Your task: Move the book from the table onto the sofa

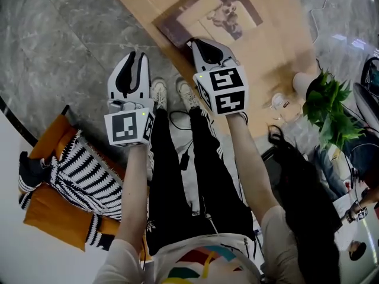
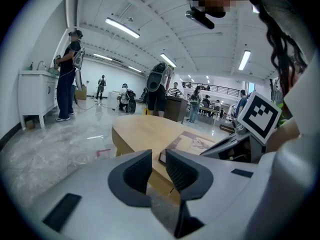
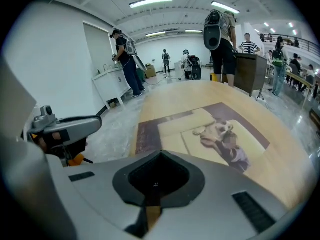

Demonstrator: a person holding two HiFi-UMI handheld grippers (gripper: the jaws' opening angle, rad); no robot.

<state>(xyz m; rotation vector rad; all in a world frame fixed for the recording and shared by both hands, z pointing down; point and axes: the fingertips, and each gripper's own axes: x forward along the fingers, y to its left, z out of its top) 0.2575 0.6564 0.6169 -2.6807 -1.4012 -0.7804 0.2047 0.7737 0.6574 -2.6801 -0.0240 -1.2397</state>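
The book (image 1: 210,16), its cover showing a dog on a pale sofa, lies flat at the near edge of the light wooden table (image 1: 278,46). My right gripper (image 1: 195,42) hovers over the book's near corner, jaws shut with nothing in them; in the right gripper view the book (image 3: 200,129) fills the tabletop just past its tips (image 3: 159,156). My left gripper (image 1: 137,54) hangs over the grey floor left of the table, short of the book (image 2: 192,143). Its jaws (image 2: 158,168) stand open by a narrow gap, empty.
An orange sofa seat (image 1: 53,212) with a black-and-white striped cushion (image 1: 83,176) sits at the lower left. A green plant (image 1: 328,108) and a dark-haired person (image 1: 302,188) are at the right. Several people and a white counter (image 2: 35,91) stand far off across the hall.
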